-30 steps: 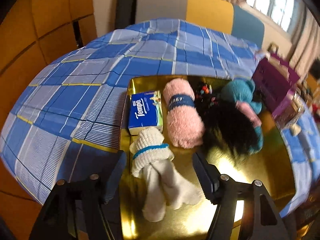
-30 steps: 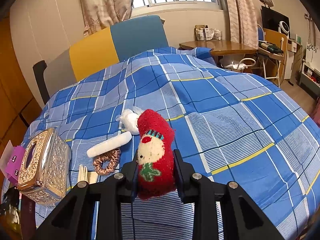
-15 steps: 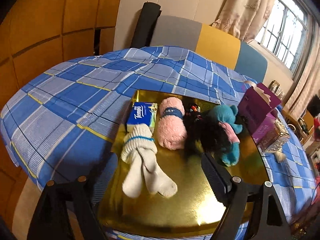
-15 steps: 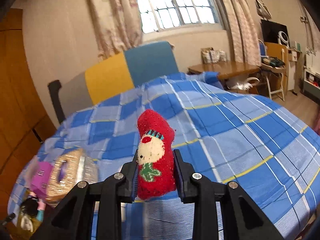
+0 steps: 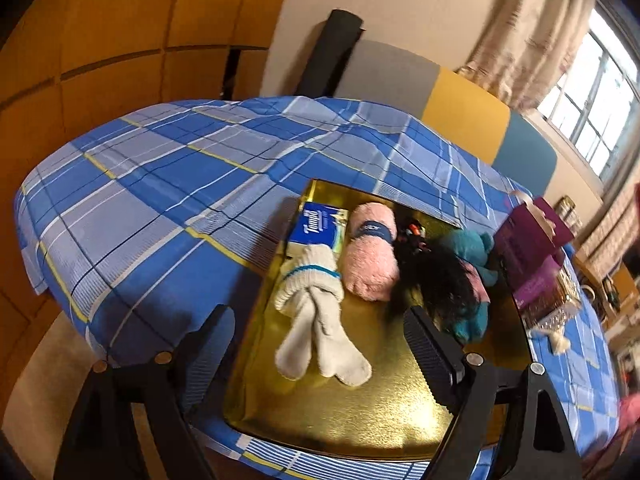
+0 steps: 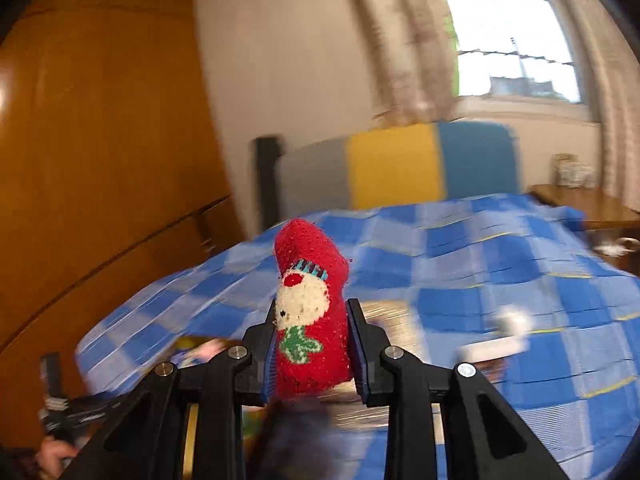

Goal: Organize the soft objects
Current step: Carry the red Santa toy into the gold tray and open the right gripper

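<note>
A gold tray (image 5: 352, 412) lies on the blue plaid bed. On it sit white socks (image 5: 316, 312), a pink fluffy roll (image 5: 370, 262), a blue Tempo tissue pack (image 5: 316, 226), a black hairy item (image 5: 436, 280) and a teal plush (image 5: 470, 246). My left gripper (image 5: 320, 348) is open and empty, held above the tray's near end, behind the white socks. My right gripper (image 6: 314, 344) is shut on a red Christmas sock (image 6: 310, 308), held upright above the bed; that view is motion-blurred.
A purple box (image 5: 532, 256) and a shiny tissue box (image 5: 560, 304) stand right of the tray. A small white item (image 5: 558, 342) lies by them. Wooden wardrobe panels (image 5: 100, 40) stand at the left. A grey, yellow and blue headboard (image 5: 460, 112) is at the far end.
My left gripper has pulled back and up from the tray, still open. My right gripper has swung left with the red sock, toward the wardrobe side of the bed.
</note>
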`<state>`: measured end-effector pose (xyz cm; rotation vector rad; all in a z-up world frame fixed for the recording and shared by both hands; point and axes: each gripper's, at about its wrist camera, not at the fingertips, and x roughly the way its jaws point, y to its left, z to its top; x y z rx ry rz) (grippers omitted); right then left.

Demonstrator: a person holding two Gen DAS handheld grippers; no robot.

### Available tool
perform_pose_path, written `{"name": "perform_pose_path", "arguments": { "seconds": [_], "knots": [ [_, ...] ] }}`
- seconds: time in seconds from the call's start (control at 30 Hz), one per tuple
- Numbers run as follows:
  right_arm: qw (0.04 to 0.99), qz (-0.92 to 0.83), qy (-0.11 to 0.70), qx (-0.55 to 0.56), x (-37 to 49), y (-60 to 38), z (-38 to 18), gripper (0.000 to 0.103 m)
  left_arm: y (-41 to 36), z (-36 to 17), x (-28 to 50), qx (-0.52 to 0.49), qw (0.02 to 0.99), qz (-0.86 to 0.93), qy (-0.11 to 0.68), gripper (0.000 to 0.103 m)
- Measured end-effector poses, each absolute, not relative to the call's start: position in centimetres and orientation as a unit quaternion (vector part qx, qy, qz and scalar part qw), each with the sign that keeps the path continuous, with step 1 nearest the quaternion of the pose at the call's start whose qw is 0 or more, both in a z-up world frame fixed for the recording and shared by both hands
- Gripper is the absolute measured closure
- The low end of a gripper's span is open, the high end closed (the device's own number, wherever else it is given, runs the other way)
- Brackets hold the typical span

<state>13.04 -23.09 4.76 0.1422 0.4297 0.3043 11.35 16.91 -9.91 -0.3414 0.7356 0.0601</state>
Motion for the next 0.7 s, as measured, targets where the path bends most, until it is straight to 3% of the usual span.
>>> {"name": "perform_pose_path", "arguments": {
  "seconds": [0.37,0.7],
  "knots": [
    [0.886,0.307,0.346,0.009,16.5,-5.0,-2.8,0.074,19.7,-9.7,10.8,-0.205,0.915,0.078,0.338,0.012],
    [0.842,0.308,0.441,-0.041,18.7,1.3,-11.1,0.074,21.2,-9.8,10.6,-0.241,0.906,0.095,0.335,0.011]
  ]
}}
